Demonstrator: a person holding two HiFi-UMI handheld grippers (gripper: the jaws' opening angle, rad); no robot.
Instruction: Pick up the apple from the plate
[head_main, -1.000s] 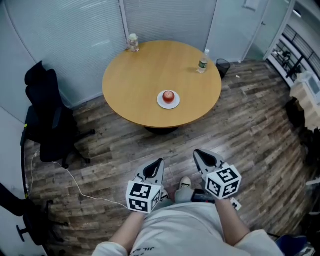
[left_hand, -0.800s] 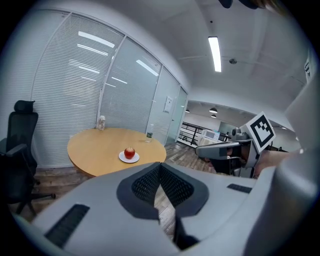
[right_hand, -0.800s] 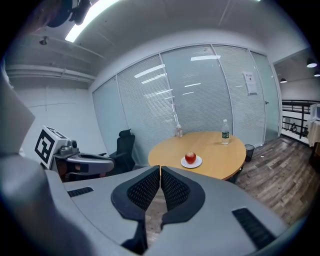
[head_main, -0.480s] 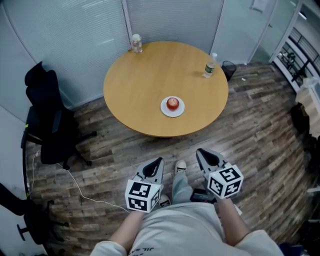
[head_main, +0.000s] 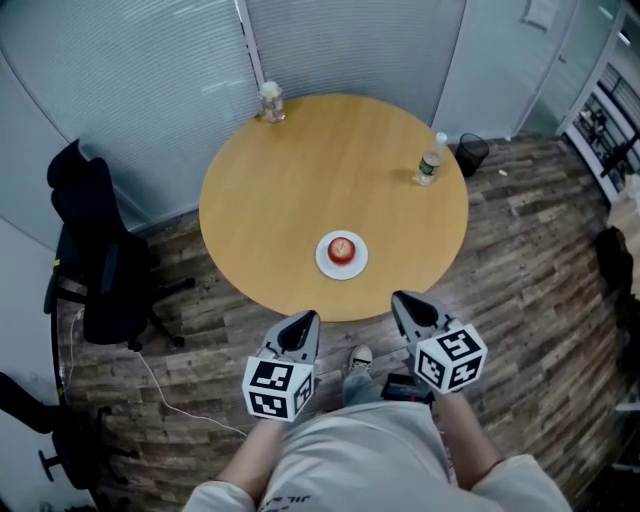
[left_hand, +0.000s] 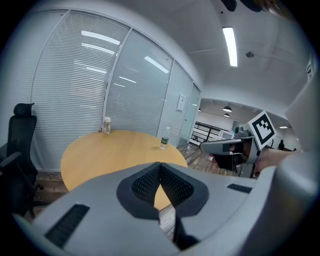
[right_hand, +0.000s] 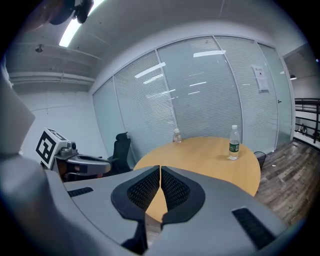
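Ahead of the closed left gripper and right gripper, the round red apple on a white plate looks firm and slick: pinch its middle.

Lower centre of the head view: you wear a pale short-sleeved top, grey trousers and a light shoe. Left tongs and right tongs have grey moulded shells and black mesh-textured pads. Each carries a white cube printed with black square markers.
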